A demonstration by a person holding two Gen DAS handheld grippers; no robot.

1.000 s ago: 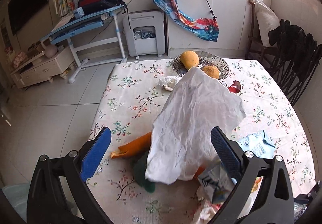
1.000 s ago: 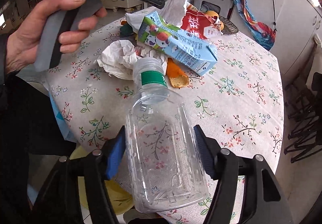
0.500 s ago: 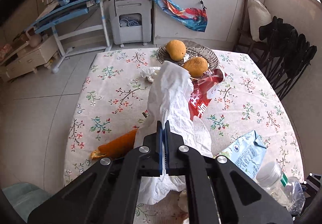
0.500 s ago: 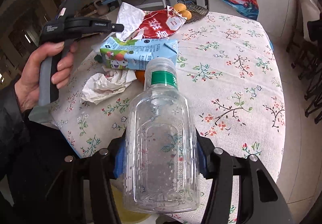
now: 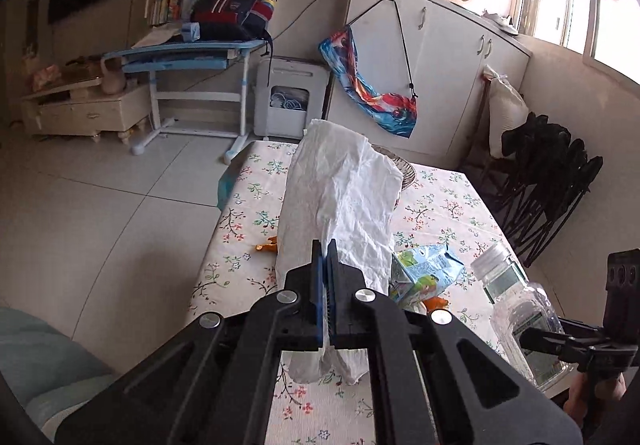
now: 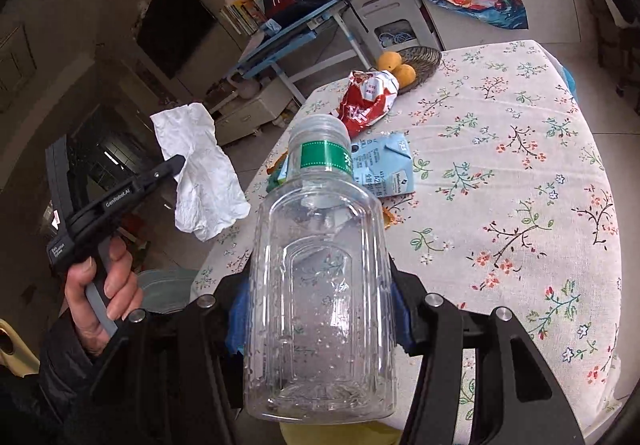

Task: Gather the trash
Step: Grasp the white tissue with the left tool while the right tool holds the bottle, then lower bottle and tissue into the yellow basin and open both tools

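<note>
Desk [image 6: 520,173] under a flowered cloth carries what is left to collect: a red snack wrapper [image 6: 370,99] near the far edge by the fruit basket [image 6: 424,59], and a blue milk carton [image 6: 384,167] toward the near left edge. Right tongs [image 6: 320,309] clamp a clear plastic bottle [image 6: 320,285] at mid-body, held up over the near edge. Left tongs [image 5: 325,285] are pinched fully closed on a crumpled white paper [image 5: 340,197], which hangs clear off the left edge. Judging by this, both loads head for a bin; keep both grips firm and release only once over it.
</note>
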